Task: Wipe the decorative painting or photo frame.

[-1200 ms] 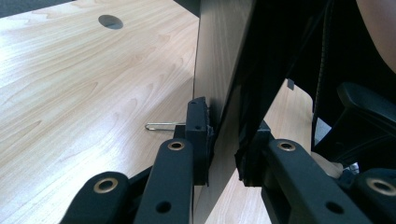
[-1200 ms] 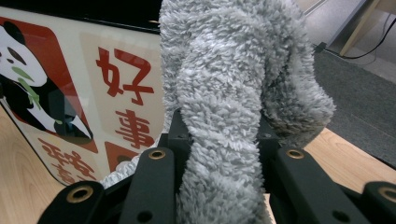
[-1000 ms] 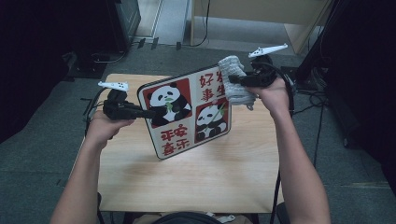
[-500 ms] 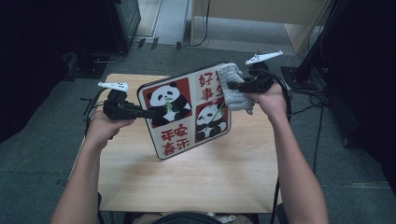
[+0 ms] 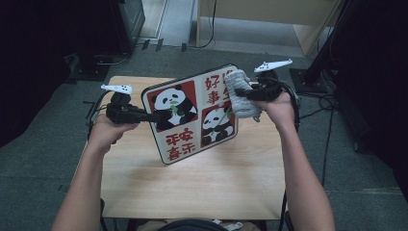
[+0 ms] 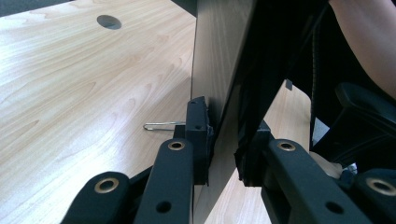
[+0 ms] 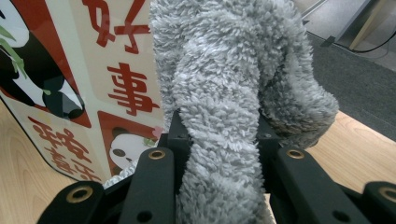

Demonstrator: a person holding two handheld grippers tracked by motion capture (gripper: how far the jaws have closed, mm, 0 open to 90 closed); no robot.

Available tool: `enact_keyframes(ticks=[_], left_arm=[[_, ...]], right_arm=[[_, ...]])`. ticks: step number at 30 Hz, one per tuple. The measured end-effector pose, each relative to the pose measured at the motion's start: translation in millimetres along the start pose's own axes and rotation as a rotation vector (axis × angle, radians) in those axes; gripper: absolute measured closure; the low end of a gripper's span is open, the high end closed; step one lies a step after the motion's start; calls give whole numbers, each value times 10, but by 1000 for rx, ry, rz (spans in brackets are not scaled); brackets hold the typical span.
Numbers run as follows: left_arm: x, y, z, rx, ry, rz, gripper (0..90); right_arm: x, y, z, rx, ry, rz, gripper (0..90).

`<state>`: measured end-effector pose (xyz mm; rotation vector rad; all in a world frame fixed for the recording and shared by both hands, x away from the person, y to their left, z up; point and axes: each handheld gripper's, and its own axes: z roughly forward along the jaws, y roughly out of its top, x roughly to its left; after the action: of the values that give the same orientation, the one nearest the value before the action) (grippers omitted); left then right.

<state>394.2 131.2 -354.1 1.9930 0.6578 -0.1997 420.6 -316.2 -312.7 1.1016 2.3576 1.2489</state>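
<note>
A flat board printed with pandas and red characters [image 5: 192, 113] is held tilted above the wooden table [image 5: 192, 187]. My left gripper [image 5: 153, 117] is shut on the board's left edge; in the left gripper view its jaws clamp the board's thin edge [image 6: 223, 140]. My right gripper [image 5: 239, 92] is shut on a grey fluffy cloth [image 5: 242, 94], which lies against the board's upper right corner. In the right gripper view the cloth [image 7: 224, 93] bulges up between the jaws, with the board [image 7: 93, 70] just to its left.
The table has a cable hole [image 6: 109, 21] in its top. A small metal pin [image 6: 161, 125] lies on the wood near the left jaws. Dark equipment and cables [image 5: 332, 96] sit on the grey floor around the table.
My right gripper has sunk with the cloth down along the board's upper right edge. The left gripper and the board have stayed put.
</note>
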Motion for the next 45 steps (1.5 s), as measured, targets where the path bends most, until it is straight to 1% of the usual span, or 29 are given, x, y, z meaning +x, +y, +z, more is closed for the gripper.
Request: enact_keyframes(ticks=[4,13,19,28,30,39,45], left_arm=[[0,0,1,0,0,0,782],[5,-3,-3,4,-1,4,783],[6,-3,-4,4,-2,7,783],[10,-5,-6,5,-4,11,783],[10,-6,-7,5,-4,12,783],[10,-6,-5,4,-8,14,782],[8,-6,-4,4,-7,14,782]], right_arm=[[3,-45,14,5,-1,5,697],[43,-147,68,23,-9,-4,696],[66,-187,105,37,-9,-1,696],[102,-235,162,65,-14,-11,696],[105,-245,173,60,-16,-14,696],[105,-375,233,54,-5,4,693],[106,-460,275,66,0,19,691]])
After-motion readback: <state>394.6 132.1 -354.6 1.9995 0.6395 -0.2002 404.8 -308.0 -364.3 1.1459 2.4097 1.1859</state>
